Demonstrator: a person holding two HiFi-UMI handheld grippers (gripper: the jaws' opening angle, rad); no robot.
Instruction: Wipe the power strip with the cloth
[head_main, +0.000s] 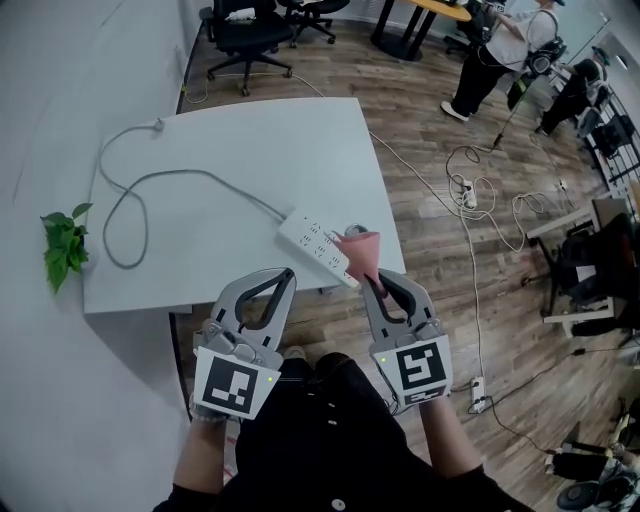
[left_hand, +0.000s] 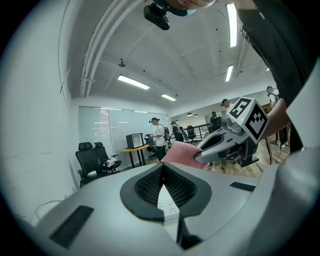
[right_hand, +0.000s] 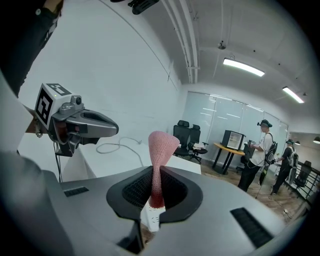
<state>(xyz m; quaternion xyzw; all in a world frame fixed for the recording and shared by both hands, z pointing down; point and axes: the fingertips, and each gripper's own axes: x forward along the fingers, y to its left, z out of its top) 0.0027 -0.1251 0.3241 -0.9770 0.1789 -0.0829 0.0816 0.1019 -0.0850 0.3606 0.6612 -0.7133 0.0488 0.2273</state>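
A white power strip lies near the front right edge of the white table, its grey cable looping back to the left. My right gripper hovers just in front of the strip's near end, shut on a pink cloth that sticks up past its tips. In the right gripper view the cloth is pinched between the jaws of that gripper, with the strip below. My left gripper is beside it, shut and empty; its view shows its closed tips above the strip.
A small green plant hangs at the table's left side. Black office chairs stand beyond the table. On the wooden floor to the right lie cables and another power strip. People stand at the far right.
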